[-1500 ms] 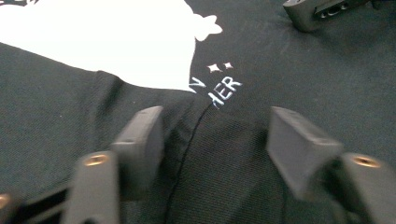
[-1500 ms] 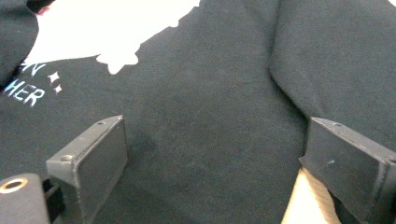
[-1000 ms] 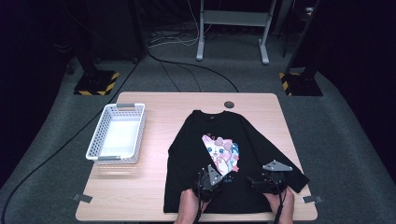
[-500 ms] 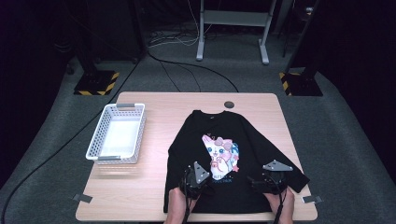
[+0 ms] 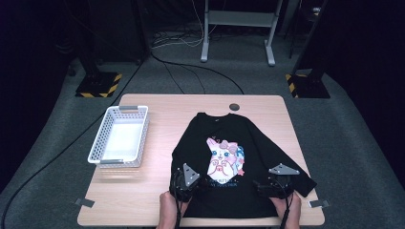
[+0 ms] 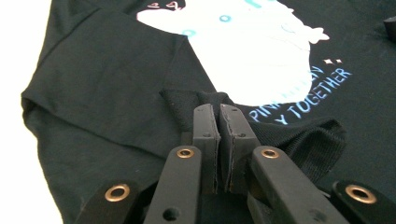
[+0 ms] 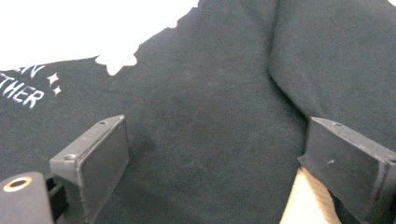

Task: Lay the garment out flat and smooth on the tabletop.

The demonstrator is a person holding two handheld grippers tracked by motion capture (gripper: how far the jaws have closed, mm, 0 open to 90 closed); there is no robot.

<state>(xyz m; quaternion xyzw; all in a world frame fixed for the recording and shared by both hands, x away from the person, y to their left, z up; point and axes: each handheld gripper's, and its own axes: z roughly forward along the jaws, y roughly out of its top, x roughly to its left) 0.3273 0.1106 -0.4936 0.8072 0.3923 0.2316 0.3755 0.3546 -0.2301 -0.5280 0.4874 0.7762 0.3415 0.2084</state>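
cloth like this handles as a soft, light, limp thing: the black long-sleeved shirt (image 5: 234, 167) will drape and sag wherever it is lifted, so it wants a pinch at a hem, a cuff or a fold edge, where the layers are thick enough to bite. it lies flat, front up, on the pale wooden surface (image 5: 153, 191), collar toward the far edge, at the person's right of the middle. the knit looks matte and slightly fuzzy, with a ribbed band at the cuff, and the chest carries a smooth white and pink cartoon print with light blue lettering under it.

the left hand-held gripper (image 6: 219, 122) has its jaws pressed together on a bunched bit of the ribbed edge near the shirt's lower left, the fabric puckering up around the pads. the grip looks sound, though a thin pinch of slack knit could slide out under a hard pull.

the right hand-held gripper (image 7: 212, 154) rests low over the lower right of the shirt with its jaws standing wide apart, plain black cloth between them, nothing pinched.

a white plastic lattice basket (image 5: 102, 143) sits on the surface to the left, well apart from the shirt.
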